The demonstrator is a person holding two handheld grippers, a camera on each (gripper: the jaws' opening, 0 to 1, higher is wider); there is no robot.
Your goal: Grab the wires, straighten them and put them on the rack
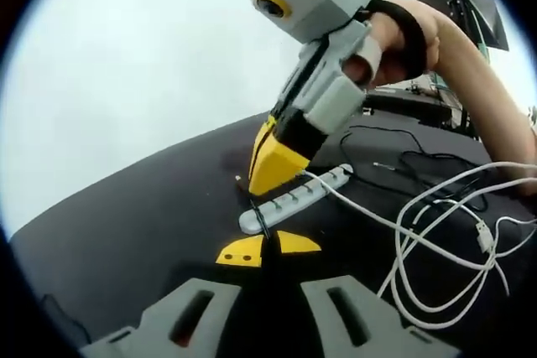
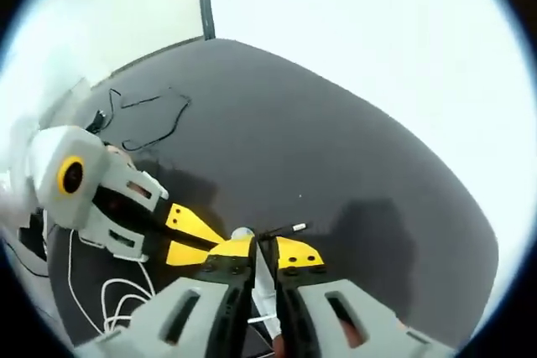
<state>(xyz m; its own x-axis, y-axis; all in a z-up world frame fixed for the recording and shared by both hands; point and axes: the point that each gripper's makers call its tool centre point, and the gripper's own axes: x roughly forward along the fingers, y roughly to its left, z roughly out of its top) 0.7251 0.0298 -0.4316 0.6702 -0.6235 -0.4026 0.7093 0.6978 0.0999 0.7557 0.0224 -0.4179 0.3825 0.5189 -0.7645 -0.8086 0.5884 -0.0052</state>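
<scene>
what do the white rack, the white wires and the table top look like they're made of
White rack: apparently moulded plastic, smooth with a slight sheen. White wires: likely rubbery plastic sheathing, since they loop loosely; one ends in a plug. Table top: dark and matte, possibly laminate or a mat; the material is unclear.

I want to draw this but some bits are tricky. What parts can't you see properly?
- Rack: in the right gripper view the right gripper covers most of it.
- Black wire: too thin in the left gripper view to tell whether the left gripper pinches it.
- White wires: the left gripper view's edge cuts off their far ends.
- Black cables: small and blurry in the right gripper view.
</scene>
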